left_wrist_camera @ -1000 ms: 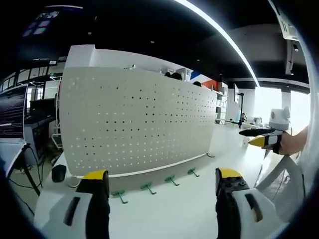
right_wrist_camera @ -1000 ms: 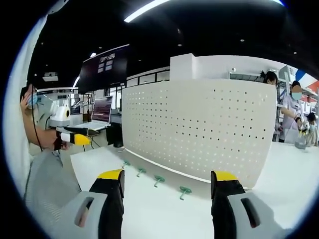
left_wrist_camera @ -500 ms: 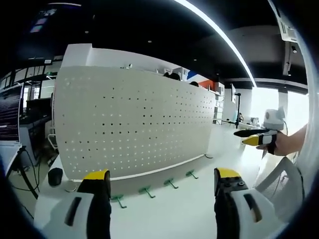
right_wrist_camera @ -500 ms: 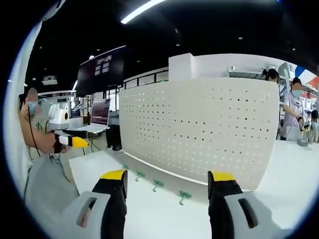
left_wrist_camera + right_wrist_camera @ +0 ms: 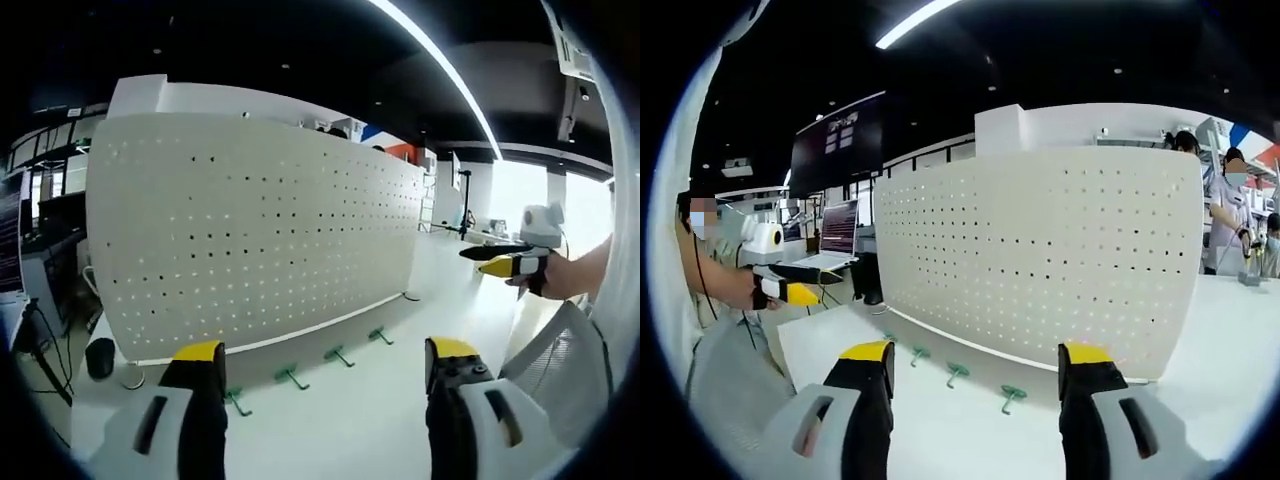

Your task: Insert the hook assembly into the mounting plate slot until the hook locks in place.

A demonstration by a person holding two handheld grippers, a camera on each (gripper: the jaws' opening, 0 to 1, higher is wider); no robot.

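We see a white pegboard panel (image 5: pixel 250 240) standing upright on a white table (image 5: pixel 350 420), with four green hooks (image 5: pixel 337 354) lying in a row on the table just in front of its base. Our left gripper (image 5: pixel 315 375) has its jaws wide apart, holding nothing, near the hooks but not touching them. Our right gripper (image 5: pixel 975 375) is likewise wide and empty, short of the hooks (image 5: pixel 1012 398) before the panel (image 5: pixel 1040 260).

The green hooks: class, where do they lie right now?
The four green hooks lie in a row on the white table, along the foot of the upright white pegboard panel, ahead of both open grippers.
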